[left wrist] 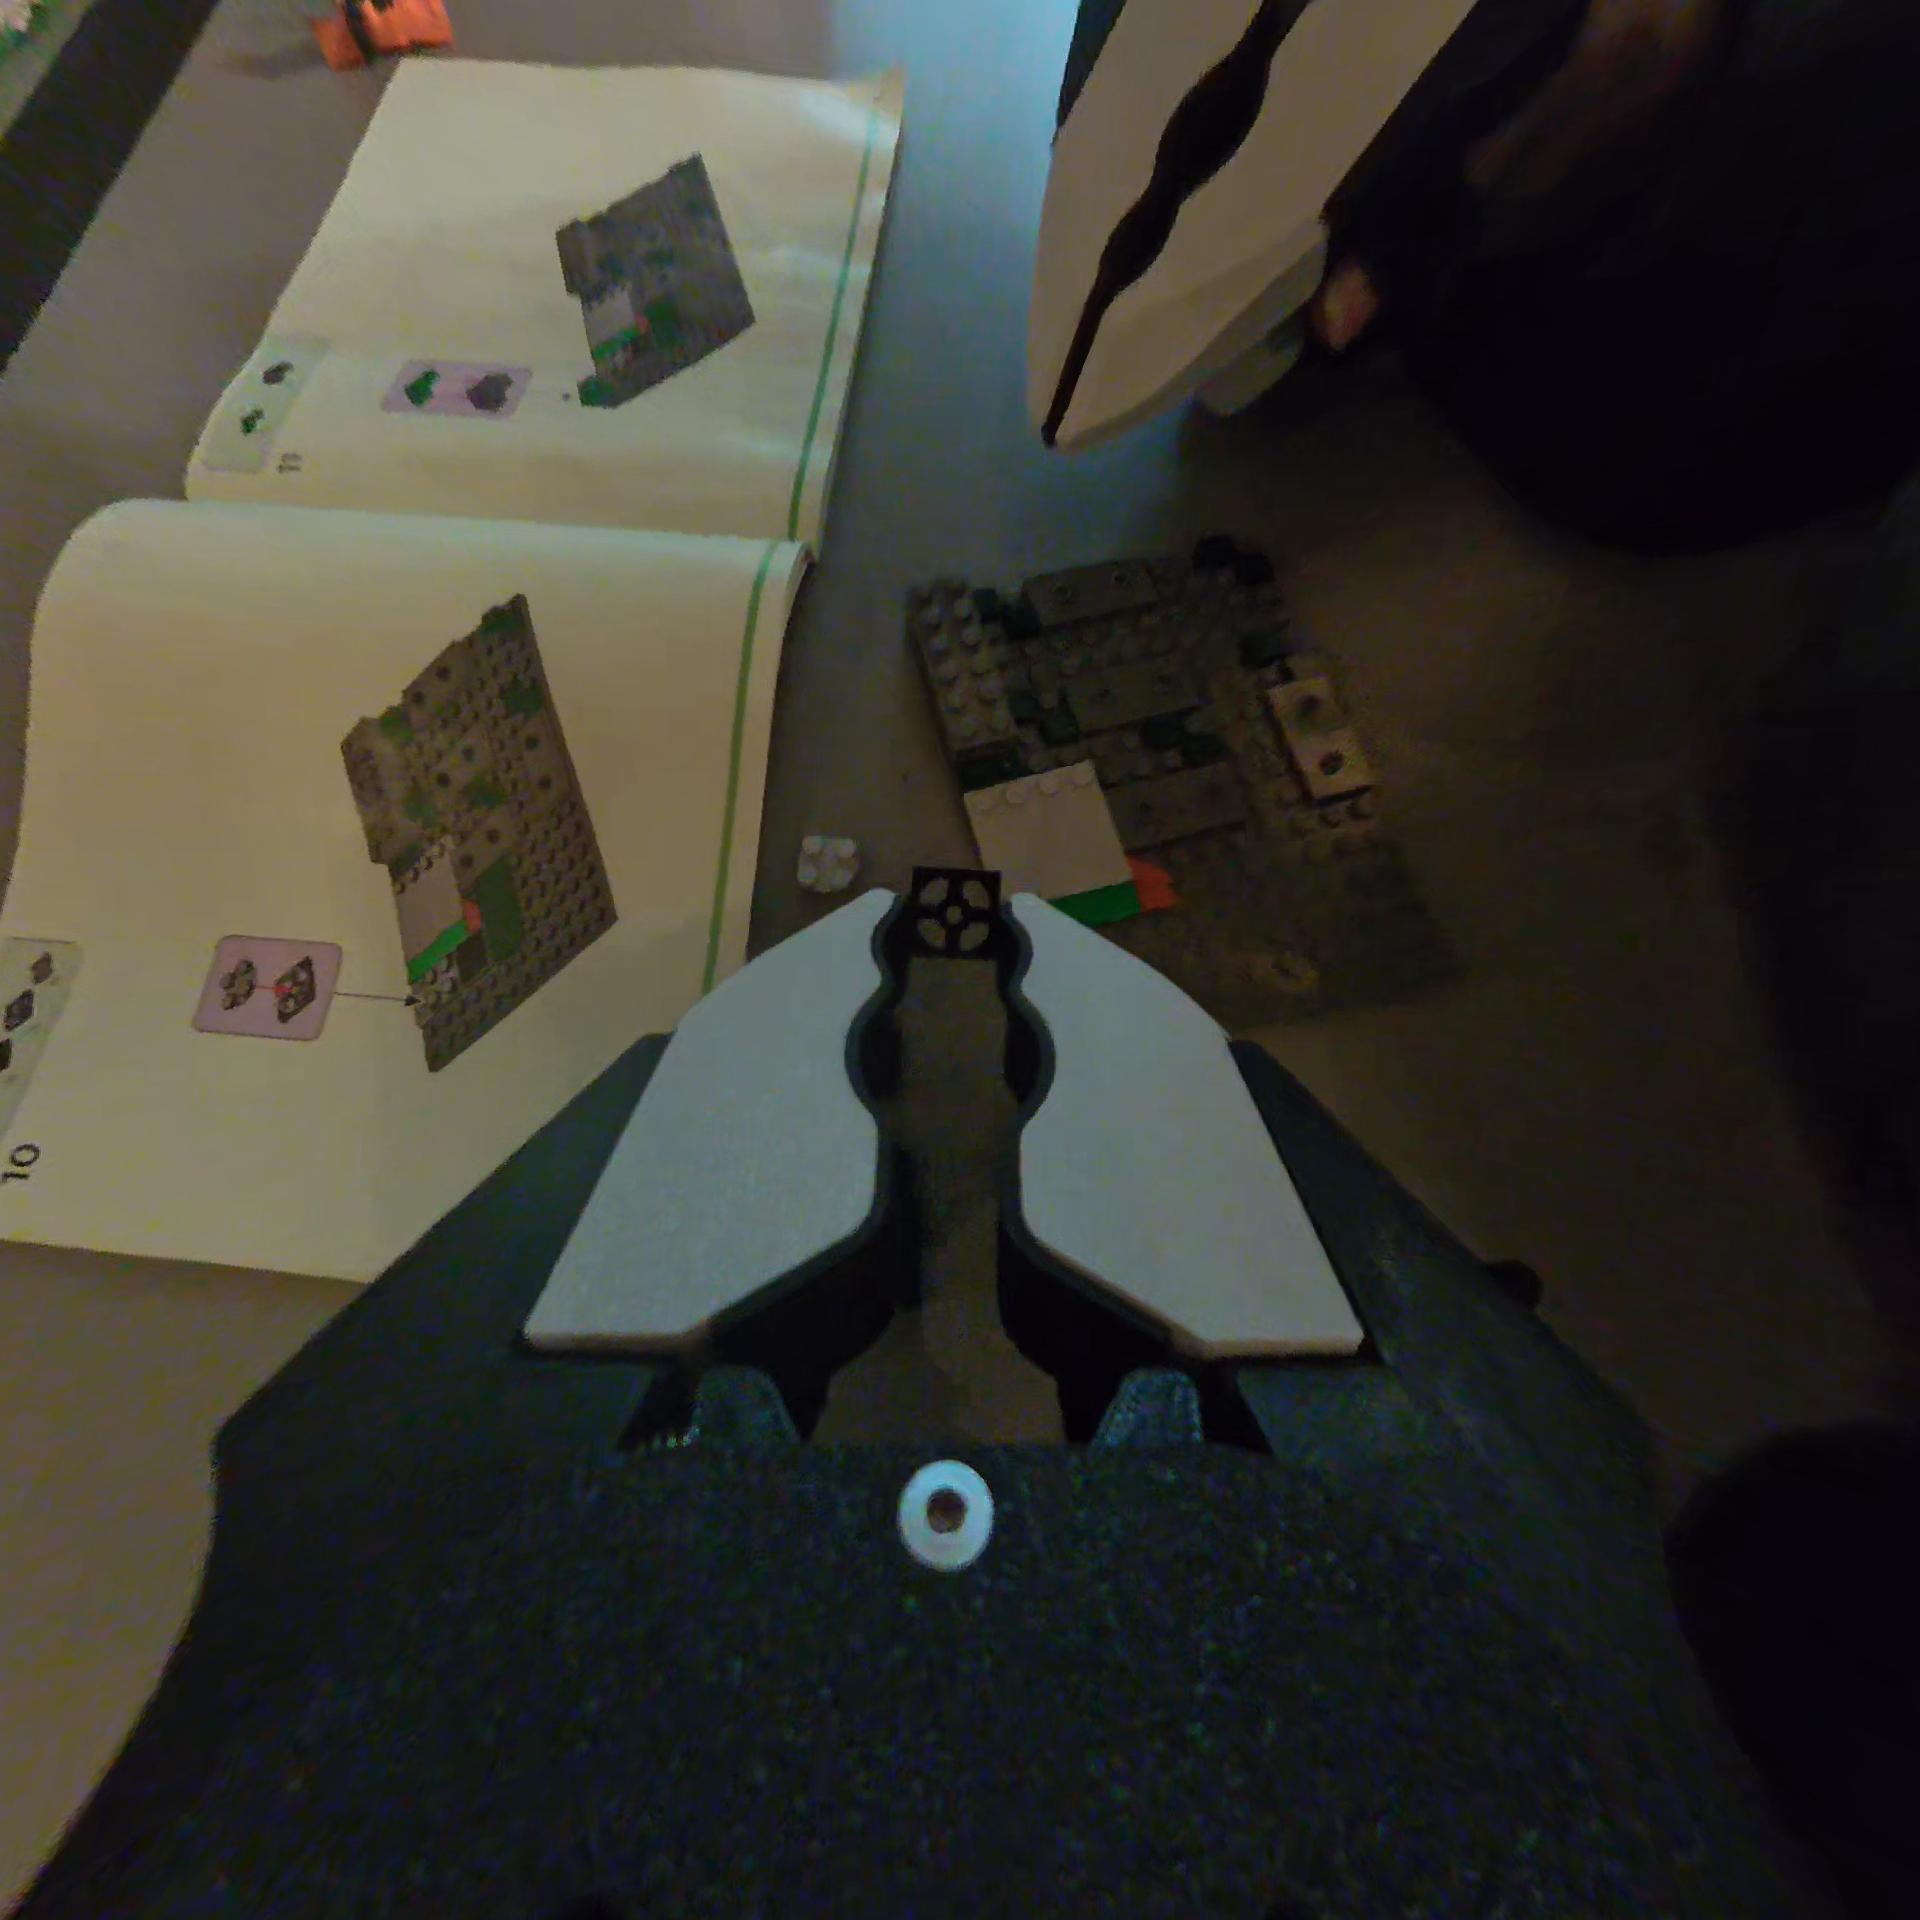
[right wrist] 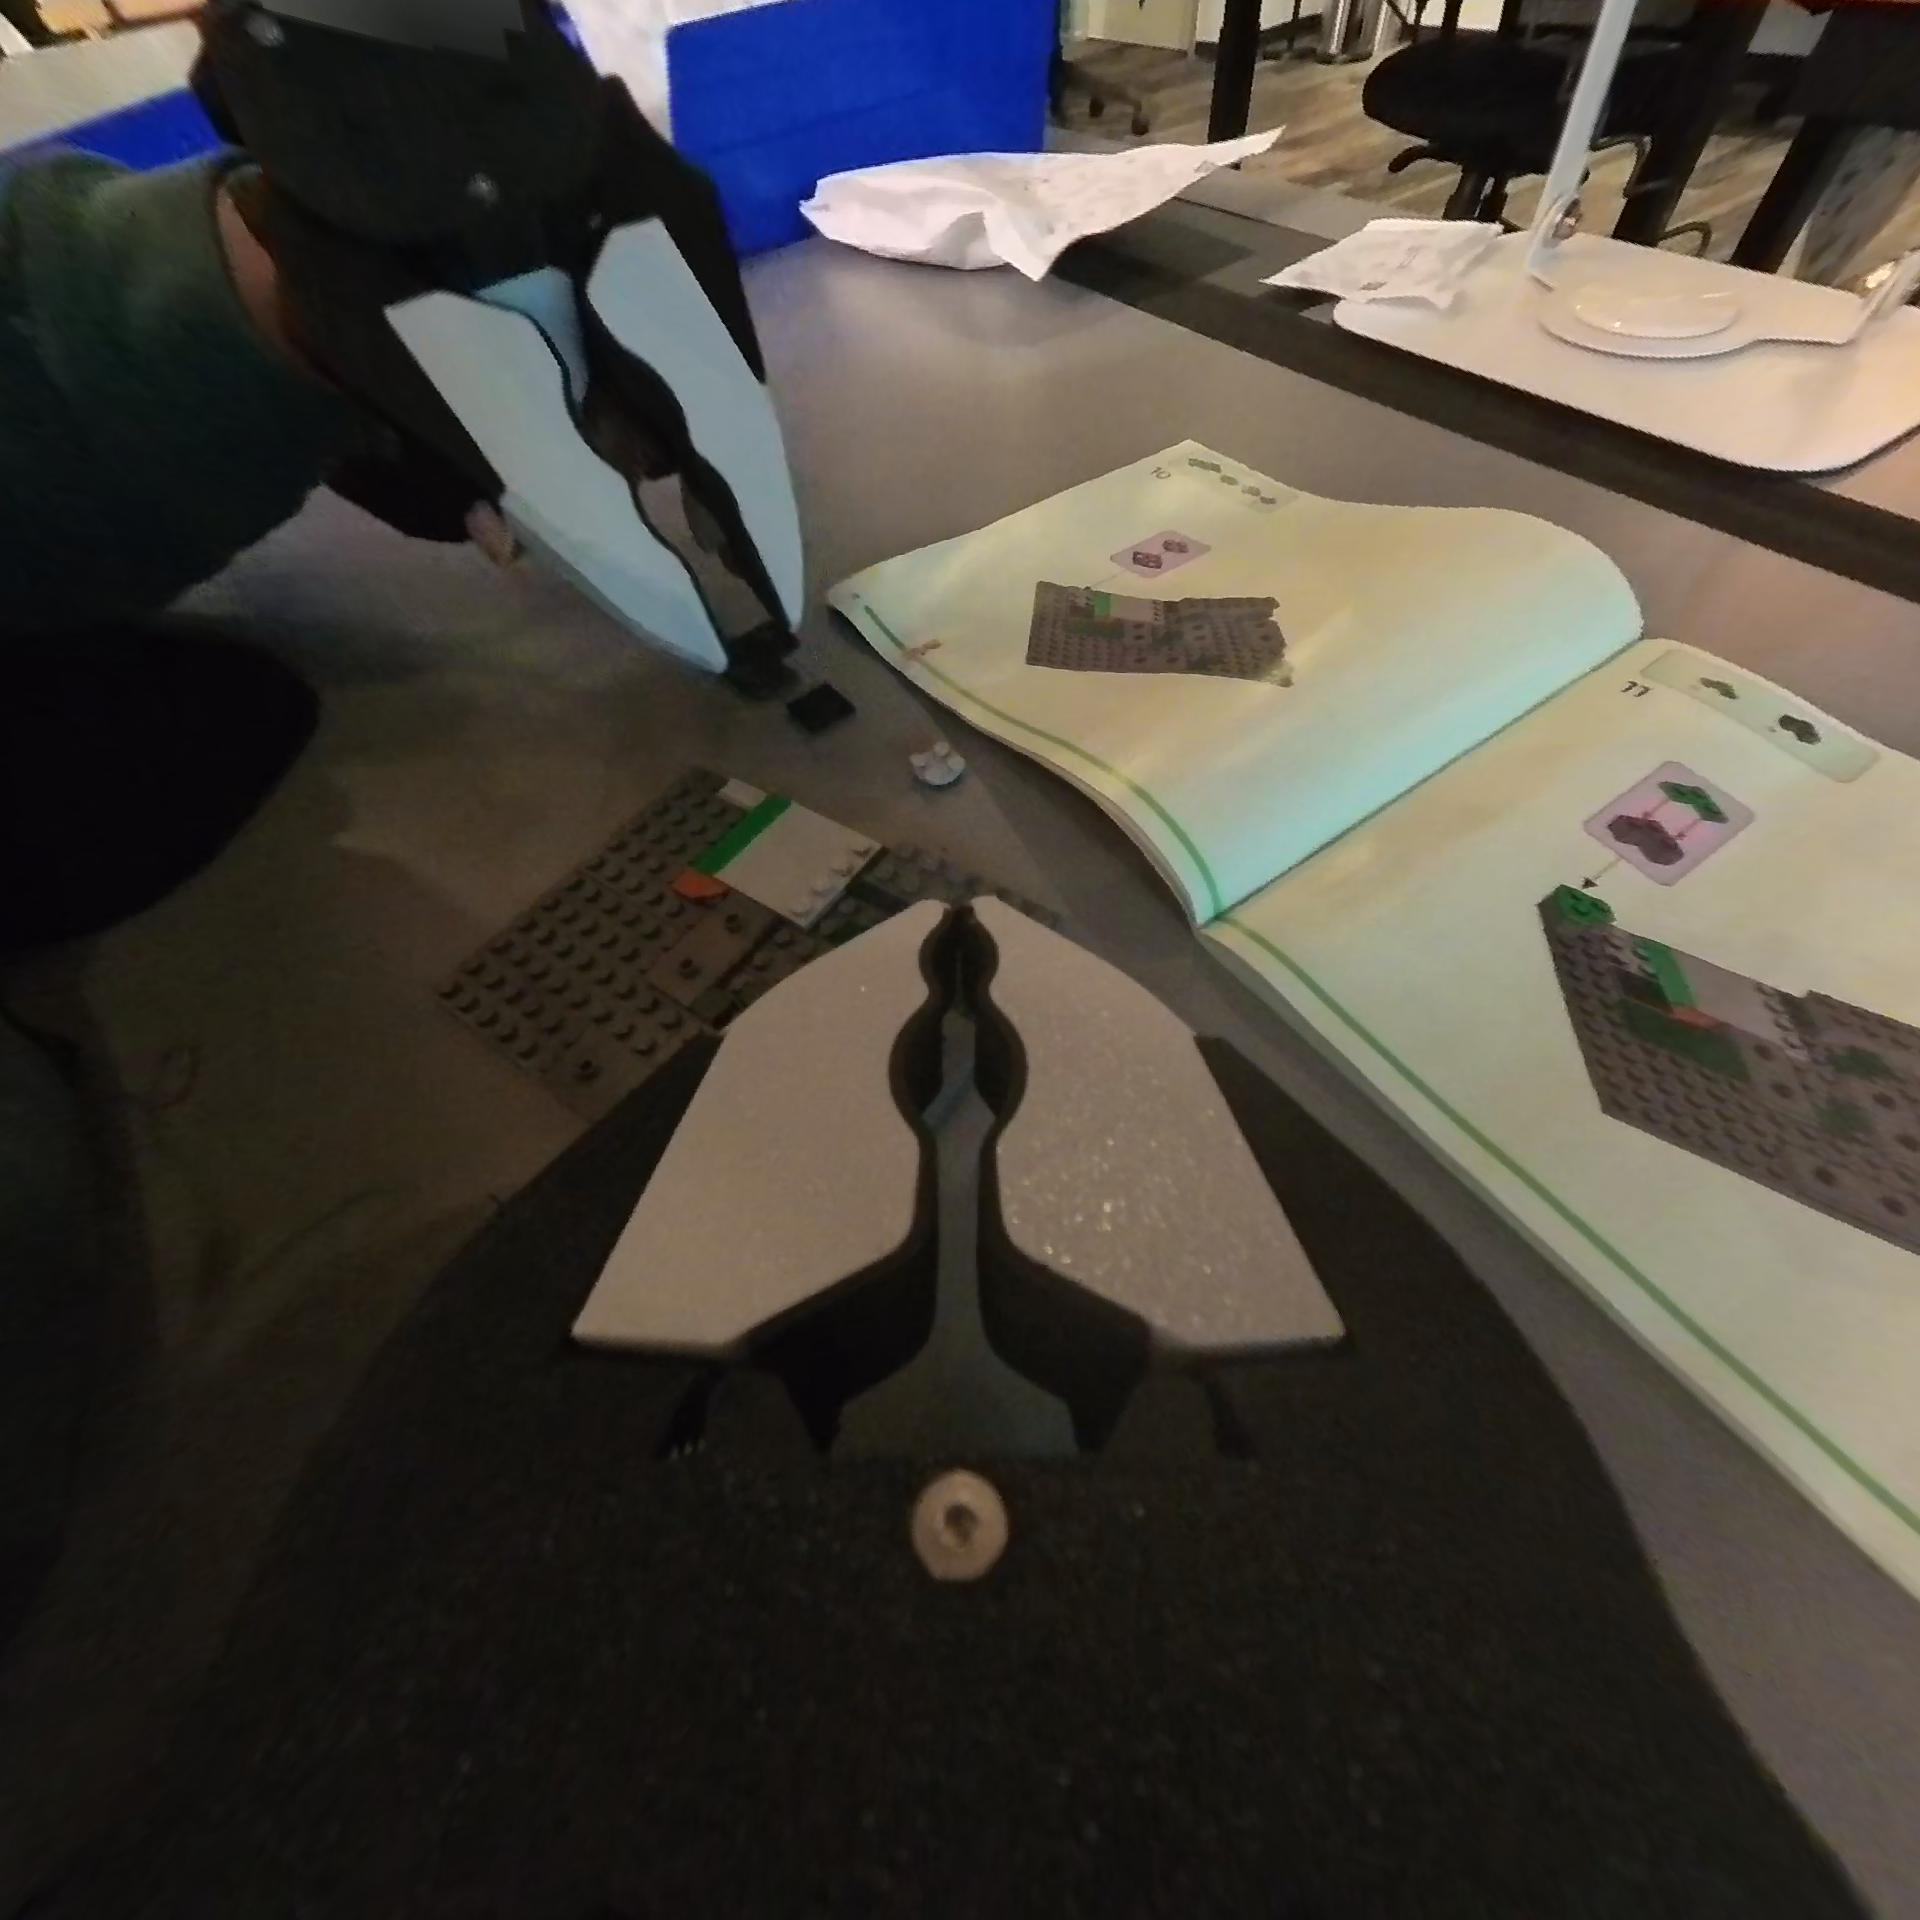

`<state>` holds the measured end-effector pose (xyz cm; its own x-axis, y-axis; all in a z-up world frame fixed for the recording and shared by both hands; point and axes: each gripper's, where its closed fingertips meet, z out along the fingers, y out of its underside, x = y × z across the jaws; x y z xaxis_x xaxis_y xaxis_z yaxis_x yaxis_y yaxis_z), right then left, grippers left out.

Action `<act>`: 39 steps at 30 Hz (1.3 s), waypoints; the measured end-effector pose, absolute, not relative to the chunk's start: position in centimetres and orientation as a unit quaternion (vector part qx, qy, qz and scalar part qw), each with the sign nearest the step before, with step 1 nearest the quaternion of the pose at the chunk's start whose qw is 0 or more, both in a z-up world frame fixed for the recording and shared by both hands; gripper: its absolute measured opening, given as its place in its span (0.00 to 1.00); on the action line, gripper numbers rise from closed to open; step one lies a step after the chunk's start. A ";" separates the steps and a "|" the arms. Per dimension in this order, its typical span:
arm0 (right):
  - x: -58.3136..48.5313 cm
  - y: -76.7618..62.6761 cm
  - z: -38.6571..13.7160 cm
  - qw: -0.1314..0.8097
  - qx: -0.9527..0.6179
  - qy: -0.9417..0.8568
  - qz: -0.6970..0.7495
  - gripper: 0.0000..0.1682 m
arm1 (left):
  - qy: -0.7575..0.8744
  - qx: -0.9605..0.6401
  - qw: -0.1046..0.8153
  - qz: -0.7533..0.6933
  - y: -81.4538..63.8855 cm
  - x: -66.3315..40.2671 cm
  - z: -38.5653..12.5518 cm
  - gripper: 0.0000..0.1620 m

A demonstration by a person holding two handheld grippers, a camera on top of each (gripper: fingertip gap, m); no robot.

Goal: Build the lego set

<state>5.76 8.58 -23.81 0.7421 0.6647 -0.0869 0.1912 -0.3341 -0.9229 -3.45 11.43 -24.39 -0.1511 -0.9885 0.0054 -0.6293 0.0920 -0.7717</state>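
Observation:
My left gripper [left wrist: 954,902] is shut on a small black square lego piece [left wrist: 954,920], underside towards the camera, low over the grey table. In the right wrist view, the left gripper [right wrist: 764,665] tilts down with the black piece [right wrist: 821,707] at its tips. A small white round piece [left wrist: 828,862] lies beside it, also seen in the right wrist view [right wrist: 938,767]. The grey baseplate build [left wrist: 1122,717] with white, green and orange parts lies to the right. My right gripper [right wrist: 961,914] is shut and empty above the build [right wrist: 582,966]; it also shows in the left wrist view [left wrist: 1051,428].
An open instruction booklet [left wrist: 468,831] lies left of the build and shows in the right wrist view [right wrist: 1351,727]. Crumpled white paper [right wrist: 997,197], a blue box [right wrist: 862,135] and a white tray [right wrist: 1662,364] sit at the far side. An orange item [left wrist: 379,31] lies far left. A person's green sleeve [right wrist: 114,384] is nearby. My hands' fingertips stand some 11 cm from each other. From my right tips it is roughly 30 cm to the orange item [left wrist: 379,31]; from my left, 40 cm.

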 end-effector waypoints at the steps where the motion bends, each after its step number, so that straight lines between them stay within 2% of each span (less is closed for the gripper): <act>1: 5.7 8.5 -23.7 0.509 -0.781 -0.276 0.234 0.00 | 0.678 -0.590 0.277 -0.339 11.2 -3.5 -23.9 0.10; 7: 3.9 7.9 -22.0 0.538 -0.739 -0.321 0.247 0.00 | 0.620 -0.586 0.266 -0.449 9.8 -3.6 -21.1 0.09; 11: 1.8 7.4 -20.3 0.552 -0.694 -0.395 0.239 0.07 | 0.583 -0.575 0.242 -0.520 8.7 -3.9 -19.5 0.09; 23: -4.1 6.2 -16.9 0.533 -0.609 -0.512 0.288 0.13 | 0.485 -0.529 0.157 -0.679 6.1 -4.1 -16.5 0.10; 30: -4.6 5.5 -16.2 0.527 -0.553 -0.585 0.271 0.10 | 0.465 -0.520 0.103 -0.709 5.2 -4.2 -16.5 0.10; 33: -4.7 5.1 -16.4 0.510 -0.545 -0.605 0.277 0.03 | 0.461 -0.522 0.093 -0.711 5.0 -4.1 -16.6 0.10; 39: -4.5 5.8 -17.2 0.461 -0.618 -0.527 0.358 0.01 | 0.461 -0.540 0.108 -0.696 5.3 -4.3 -17.2 0.10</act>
